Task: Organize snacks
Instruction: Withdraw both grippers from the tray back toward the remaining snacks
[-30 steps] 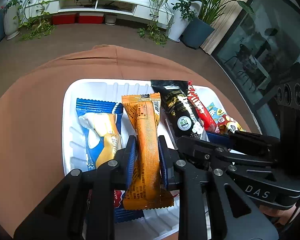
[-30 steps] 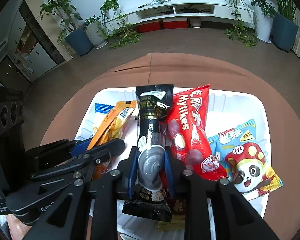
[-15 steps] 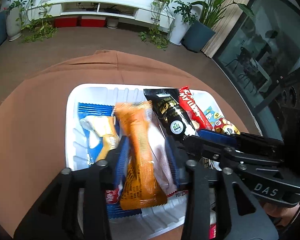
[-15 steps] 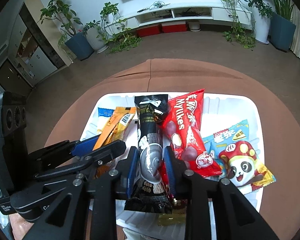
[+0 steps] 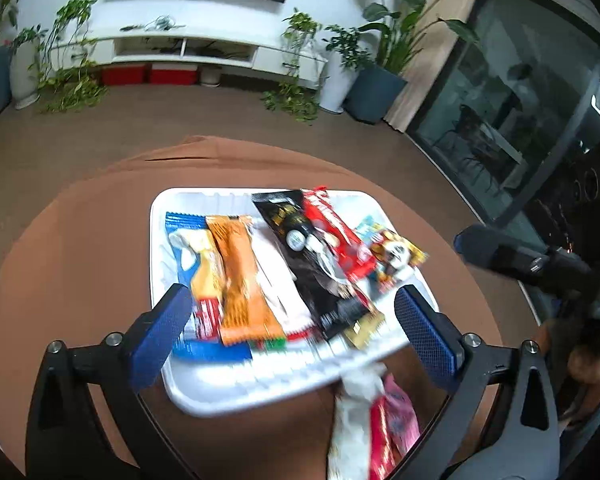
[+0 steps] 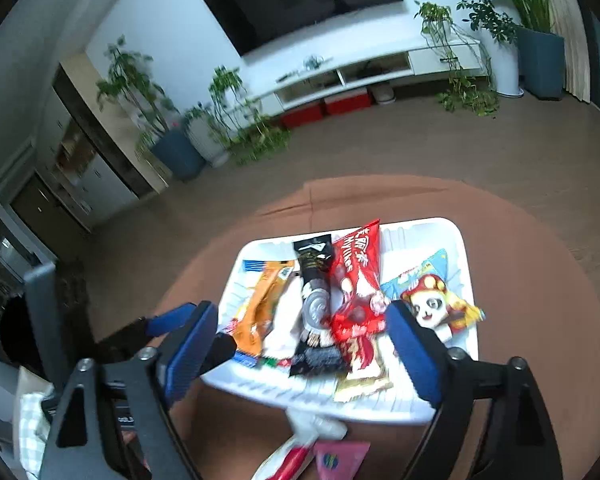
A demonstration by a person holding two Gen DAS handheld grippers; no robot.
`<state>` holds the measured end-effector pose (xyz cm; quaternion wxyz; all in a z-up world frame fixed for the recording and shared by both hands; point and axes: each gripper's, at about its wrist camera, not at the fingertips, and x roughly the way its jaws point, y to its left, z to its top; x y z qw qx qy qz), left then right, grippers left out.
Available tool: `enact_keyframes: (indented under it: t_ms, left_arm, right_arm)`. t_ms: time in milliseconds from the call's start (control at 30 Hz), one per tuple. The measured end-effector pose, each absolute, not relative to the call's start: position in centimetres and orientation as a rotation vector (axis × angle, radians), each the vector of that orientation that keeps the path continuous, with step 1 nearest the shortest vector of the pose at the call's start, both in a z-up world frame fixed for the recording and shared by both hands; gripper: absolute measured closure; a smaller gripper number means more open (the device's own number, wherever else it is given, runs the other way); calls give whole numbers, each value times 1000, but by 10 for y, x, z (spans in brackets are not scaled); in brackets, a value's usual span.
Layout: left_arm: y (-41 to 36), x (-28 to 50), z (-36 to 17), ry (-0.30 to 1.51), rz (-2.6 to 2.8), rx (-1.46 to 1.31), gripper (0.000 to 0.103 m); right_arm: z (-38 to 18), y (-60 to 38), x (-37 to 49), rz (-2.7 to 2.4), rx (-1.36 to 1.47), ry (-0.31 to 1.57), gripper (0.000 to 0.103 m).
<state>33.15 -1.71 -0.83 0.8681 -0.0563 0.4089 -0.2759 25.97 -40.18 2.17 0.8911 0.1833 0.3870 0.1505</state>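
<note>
Left gripper: jaws spread wide and opening, blue pads clear of every packet, nothing gripped. Below it the orange snack bar lies flat in the white tray, beside the blue-wrapped snack.

Right gripper: jaws likewise wide and opening, nothing held. The black snack packet lies released in the tray, touching the red Mylikes packet; the panda packet sits at the tray's right side. The tray rests on a brown tablecloth. More packets lie on the cloth near the tray's near edge.
</note>
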Motion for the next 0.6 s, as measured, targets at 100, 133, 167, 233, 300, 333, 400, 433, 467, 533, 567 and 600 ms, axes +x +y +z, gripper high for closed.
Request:
enact_keyframes:
  t_ms: [100, 133, 167, 233, 300, 333, 400, 433, 467, 533, 567, 600]
  left_arm:
    - [-16, 301, -2, 830, -593, -84, 0]
    - [-17, 289, -2, 828, -594, -69, 0]
    - [-16, 279, -5, 833, -597, -61, 0]
    - [-17, 264, -10, 853, -608, -45, 0]
    - [-18, 245, -19, 872, -608, -31, 0]
    - [-18, 240, -23, 882, -610, -29, 0]
    - [-19, 228, -35, 917, -616, -19, 0]
    - [-20, 224, -41, 933, -616, -16, 0]
    - [-20, 220, -47, 952, -618, -16, 0]
    - [-24, 210, -56, 985, -626, -9, 0]
    - [-25, 208, -59, 992, -628, 2, 0]
    - [-28, 205, -62, 999, -632, 16, 0]
  right_arm:
    - [25, -404, 231, 328, 387, 786, 10]
    - [23, -405, 219, 331, 385, 787, 10]
    - [22, -406, 210, 331, 385, 788, 10]
    - [14, -410, 184, 318, 407, 794, 10]
    - [5, -416, 166, 301, 437, 804, 10]
    - [-2, -420, 154, 292, 463, 813, 10]
    - [-14, -427, 135, 274, 506, 826, 10]
    - [-19, -430, 125, 267, 527, 831, 10]
    - [-23, -431, 118, 263, 542, 834, 10]
    - [-33, -434, 100, 263, 566, 846, 10]
    - [-37, -434, 92, 261, 570, 849, 10]
    - [-41, -433, 83, 260, 569, 854, 10]
